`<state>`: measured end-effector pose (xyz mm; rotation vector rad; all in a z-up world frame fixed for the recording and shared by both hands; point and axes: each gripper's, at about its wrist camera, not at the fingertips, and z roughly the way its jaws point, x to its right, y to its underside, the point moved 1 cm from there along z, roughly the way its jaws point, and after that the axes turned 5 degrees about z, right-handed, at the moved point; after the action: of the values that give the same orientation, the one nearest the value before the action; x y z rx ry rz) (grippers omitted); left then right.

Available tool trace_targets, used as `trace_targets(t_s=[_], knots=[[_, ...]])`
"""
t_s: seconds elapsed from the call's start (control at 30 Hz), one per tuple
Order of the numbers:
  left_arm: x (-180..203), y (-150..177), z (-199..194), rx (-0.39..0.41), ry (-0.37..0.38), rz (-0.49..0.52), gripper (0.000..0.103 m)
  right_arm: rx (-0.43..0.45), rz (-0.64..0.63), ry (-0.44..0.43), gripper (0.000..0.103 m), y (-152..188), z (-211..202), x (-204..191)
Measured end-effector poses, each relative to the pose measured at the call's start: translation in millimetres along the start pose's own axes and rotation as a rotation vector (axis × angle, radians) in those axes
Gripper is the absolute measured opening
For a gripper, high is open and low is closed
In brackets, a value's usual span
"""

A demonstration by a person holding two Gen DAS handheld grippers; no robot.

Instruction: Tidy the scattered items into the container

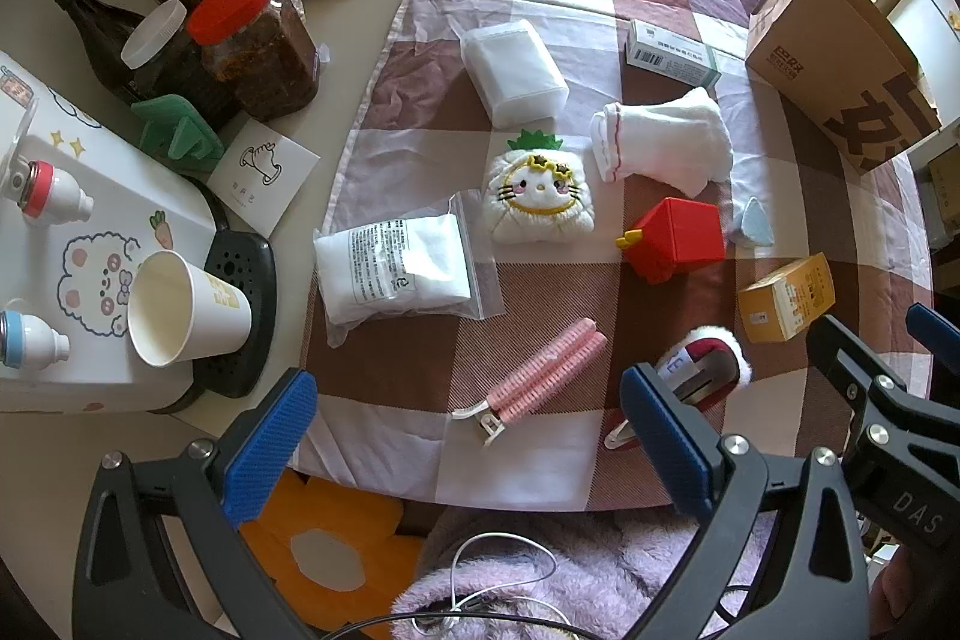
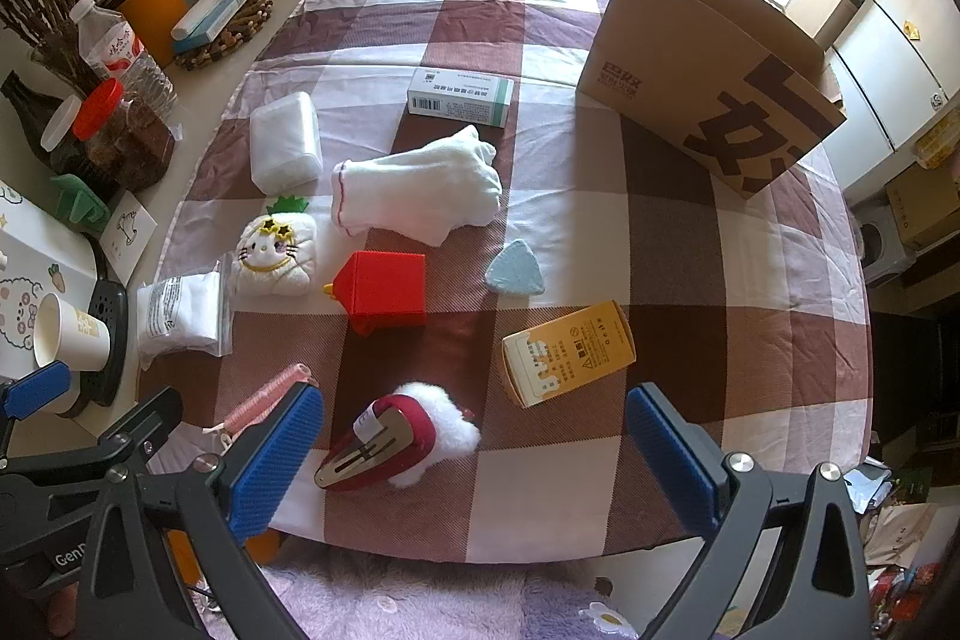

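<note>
1. Checked maroon-and-white cloth (image 2: 600, 232) covers the table, with kitchen cupboards and chairs behind it.
2. Left gripper (image 1: 468, 436) hovers low over the near table edge, tilted forward, its blue pads spread wide with nothing between them.
3. Just beyond its jaws lies a pink hair clip (image 1: 534, 376); ahead of that sit a zip bag of white pads (image 1: 396, 268) and a pineapple cat plush (image 1: 540, 196).
4. Right gripper (image 2: 474, 454) is held level with the left one, just beside it, jaws also wide apart and empty.
5. Between its jaws, on the cloth, rests a red fur-trimmed hair clip (image 2: 396, 442); a yellow box (image 2: 570, 352) lies just ahead toward the right pad.
6. Farther ahead sit a red block (image 2: 384, 292), a blue triangle (image 2: 515, 269), folded white cloth (image 2: 414, 190) and a green-white box (image 2: 461, 97).
7. Far beyond the right pad stands the brown paper bag (image 2: 708, 82), open at the top.
</note>
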<state>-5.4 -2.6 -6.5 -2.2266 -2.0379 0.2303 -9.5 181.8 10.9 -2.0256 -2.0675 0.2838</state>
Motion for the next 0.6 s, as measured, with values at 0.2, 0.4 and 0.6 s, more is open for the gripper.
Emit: trace_targets(t_s=[0.2, 0.4, 0.6], knots=[[0.3, 0.1, -0.1, 0.000, -0.001, -0.001, 0.102, -0.001, 0.000, 0.000, 0.103, 0.3, 0.0, -0.1], [0.7, 0.2, -0.1, 0.001, -0.001, -0.001, 0.102, -0.001, 0.000, 0.000, 0.103, 0.5, -0.5, -0.4], [-0.5, -0.3, -3.2, 0.002, -0.003, 0.000, 0.102, -0.001, -0.001, 0.000, 0.103, 0.5, -0.7, -0.9]])
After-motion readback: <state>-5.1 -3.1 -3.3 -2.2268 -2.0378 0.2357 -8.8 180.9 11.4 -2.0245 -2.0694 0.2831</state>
